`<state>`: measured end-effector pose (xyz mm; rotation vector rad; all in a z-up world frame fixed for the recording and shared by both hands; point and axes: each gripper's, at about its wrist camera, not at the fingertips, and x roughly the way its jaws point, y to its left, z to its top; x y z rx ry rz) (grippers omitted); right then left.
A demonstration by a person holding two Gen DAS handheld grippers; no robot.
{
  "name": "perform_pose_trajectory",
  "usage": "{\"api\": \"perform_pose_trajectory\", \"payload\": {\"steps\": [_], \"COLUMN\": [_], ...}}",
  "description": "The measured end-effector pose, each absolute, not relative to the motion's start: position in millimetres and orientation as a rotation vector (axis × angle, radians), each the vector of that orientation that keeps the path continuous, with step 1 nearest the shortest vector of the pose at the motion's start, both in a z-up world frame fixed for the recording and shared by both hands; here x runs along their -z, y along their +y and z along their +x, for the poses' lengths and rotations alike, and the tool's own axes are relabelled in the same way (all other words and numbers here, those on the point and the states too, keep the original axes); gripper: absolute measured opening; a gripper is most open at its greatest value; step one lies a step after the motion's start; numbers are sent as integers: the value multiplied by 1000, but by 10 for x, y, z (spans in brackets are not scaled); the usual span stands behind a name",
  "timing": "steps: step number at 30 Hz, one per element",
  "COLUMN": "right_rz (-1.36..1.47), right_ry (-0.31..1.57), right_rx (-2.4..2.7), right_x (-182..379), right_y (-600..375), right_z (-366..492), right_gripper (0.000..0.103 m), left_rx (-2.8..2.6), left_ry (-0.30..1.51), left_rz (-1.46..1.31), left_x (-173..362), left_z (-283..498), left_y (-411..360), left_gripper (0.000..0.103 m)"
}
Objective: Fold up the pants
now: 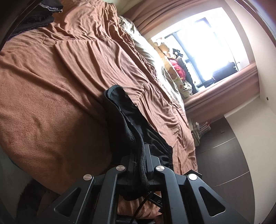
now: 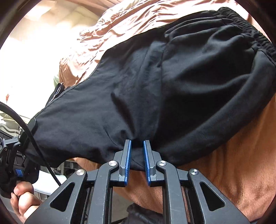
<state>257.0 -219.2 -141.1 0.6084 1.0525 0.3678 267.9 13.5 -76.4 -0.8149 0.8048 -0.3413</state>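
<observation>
Black pants (image 2: pixel 172 86) hang stretched over the brown bed cover (image 2: pixel 232 163), with the elastic waistband (image 2: pixel 250 29) at the upper right. My right gripper (image 2: pixel 137 142) is shut on the pants' lower edge, cloth pinched between its blue pads (image 2: pixel 128 155). At the far left of the right wrist view my left gripper (image 2: pixel 31 125) grips the pants' other end, held by a hand (image 2: pixel 22 198). In the left wrist view my left gripper (image 1: pixel 140 149) is shut on a thick seamed edge of the pants (image 1: pixel 119 106), which trail away across the bed cover (image 1: pixel 51 86).
A pile of dark clothes (image 1: pixel 38 15) lies at the bed's far corner. Olive bedding (image 1: pixel 143 44) and stuffed toys (image 1: pixel 174 63) line the bright window (image 1: pixel 198 43). Dark wooden floor (image 1: pixel 224 163) runs beside the bed. A black cable (image 2: pixel 34 146) loops by the left gripper.
</observation>
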Motion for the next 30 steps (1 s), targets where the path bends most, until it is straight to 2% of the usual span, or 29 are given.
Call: {"api": "perform_pose_trajectory", "payload": {"steps": [12,14,16,19,22,30], "right_rz": [691,697,694,691,685,753], "right_ry": [911,889,858,810,794,786], "right_rx": [-284,-263,-235,-198,-158,-56], "right_x": [1092,1057,1008,949,948,957], "right_y": [-3141,-3327,-3491,-3644,-3744,-3978], "right_z": [2127,2028,1924,1771,1616,1279], "right_gripper": [12,20,47,63,66,67], "left_rx": [459,490,519,558,597,671], "left_ry": [808,813,820,840,864,938], "left_rz": [-718,-709,-696,-675,-656,-597], "left_x": [481,459,447,450,476,639], "left_z": [2897,2914,2954,3003,3046,3091], "left_y": [-469,-609,-763,-1003,-1229,-1758], "left_gripper": [7,7,7,7,7,7]}}
